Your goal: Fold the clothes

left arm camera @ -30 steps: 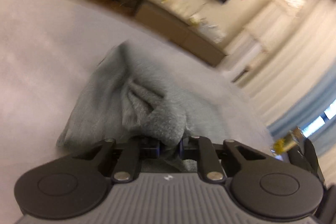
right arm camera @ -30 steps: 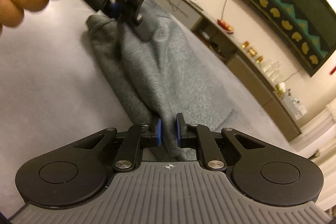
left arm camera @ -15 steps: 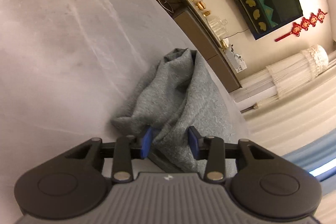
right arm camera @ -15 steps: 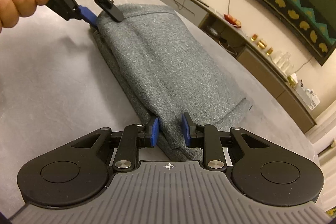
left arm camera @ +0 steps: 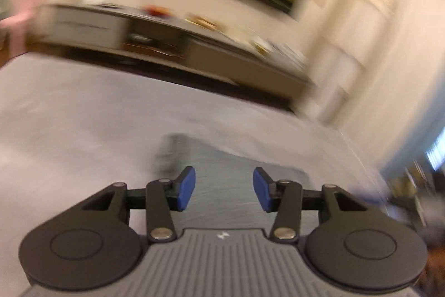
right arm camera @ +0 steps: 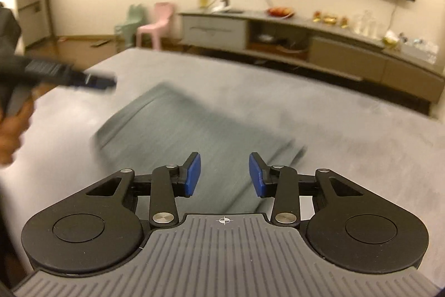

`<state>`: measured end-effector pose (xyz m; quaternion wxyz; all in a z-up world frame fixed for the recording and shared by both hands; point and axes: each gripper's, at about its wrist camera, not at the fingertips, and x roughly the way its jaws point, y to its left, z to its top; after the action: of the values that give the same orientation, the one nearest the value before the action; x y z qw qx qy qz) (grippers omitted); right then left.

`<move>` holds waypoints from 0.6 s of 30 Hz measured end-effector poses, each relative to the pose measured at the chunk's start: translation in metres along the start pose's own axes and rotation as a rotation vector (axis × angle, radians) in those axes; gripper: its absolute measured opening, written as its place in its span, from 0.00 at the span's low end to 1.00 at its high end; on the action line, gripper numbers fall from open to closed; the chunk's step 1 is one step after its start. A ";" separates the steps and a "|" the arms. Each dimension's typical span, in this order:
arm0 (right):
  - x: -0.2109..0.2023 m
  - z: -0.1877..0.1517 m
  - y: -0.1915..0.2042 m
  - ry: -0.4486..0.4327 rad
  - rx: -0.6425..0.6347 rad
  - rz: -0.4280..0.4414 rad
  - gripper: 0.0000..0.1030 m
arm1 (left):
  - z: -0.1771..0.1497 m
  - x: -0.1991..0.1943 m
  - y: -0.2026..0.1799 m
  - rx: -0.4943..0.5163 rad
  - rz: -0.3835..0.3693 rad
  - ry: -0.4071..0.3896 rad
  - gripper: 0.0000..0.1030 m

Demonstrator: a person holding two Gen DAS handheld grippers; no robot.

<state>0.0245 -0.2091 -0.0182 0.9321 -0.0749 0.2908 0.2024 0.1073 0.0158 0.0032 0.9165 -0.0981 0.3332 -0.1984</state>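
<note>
The left gripper (left arm camera: 224, 189) and right gripper (right arm camera: 224, 175) both have their jaws spreading apart, blue pads clear of cloth, nothing pinched. The folded grey garment (right arm camera: 178, 130) lies flat on the grey bed (right arm camera: 347, 130), stretching toward eleven o'clock from the right gripper, below both.

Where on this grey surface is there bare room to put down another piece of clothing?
Bare patches: right of the folded grey garment, out to the surface's far right edge, and the strip between the garment and the far edge facing the long cabinet. Left of the garment is crowded: the left tongs hang there, jaws opening.
</note>
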 end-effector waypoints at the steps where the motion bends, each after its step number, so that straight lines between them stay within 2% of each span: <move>1: 0.013 0.009 -0.006 -0.003 0.005 -0.017 0.33 | 0.004 0.019 -0.003 0.037 0.013 0.039 0.45; 3: 0.046 0.011 -0.021 0.029 0.024 -0.021 0.33 | 0.008 0.057 -0.004 0.092 0.079 0.120 0.45; 5: 0.079 0.006 -0.037 0.080 0.043 -0.015 0.29 | 0.005 0.086 0.007 0.099 0.125 0.188 0.48; 7: 0.100 -0.012 -0.049 0.143 0.058 -0.005 0.24 | -0.003 0.094 0.025 0.052 0.109 0.207 0.55; 8: 0.107 -0.022 -0.054 0.158 0.063 0.001 0.25 | -0.006 0.094 0.028 0.042 0.104 0.202 0.56; 12: 0.108 -0.025 -0.062 0.149 0.087 0.013 0.25 | -0.008 0.103 0.037 0.038 0.113 0.192 0.63; 14: 0.108 -0.021 -0.063 0.161 0.081 0.013 0.27 | -0.006 0.100 0.039 0.034 0.117 0.193 0.63; 15: 0.105 -0.016 -0.066 0.161 0.084 0.007 0.27 | -0.005 0.093 0.038 0.039 0.126 0.184 0.63; 18: 0.056 -0.006 -0.062 0.057 0.136 -0.015 0.27 | -0.008 0.047 0.035 0.068 0.127 0.111 0.58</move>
<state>0.0901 -0.2485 -0.0539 0.9279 -0.0190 0.3298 0.1729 0.1454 0.0262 -0.0410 0.9102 -0.0344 0.3819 -0.1565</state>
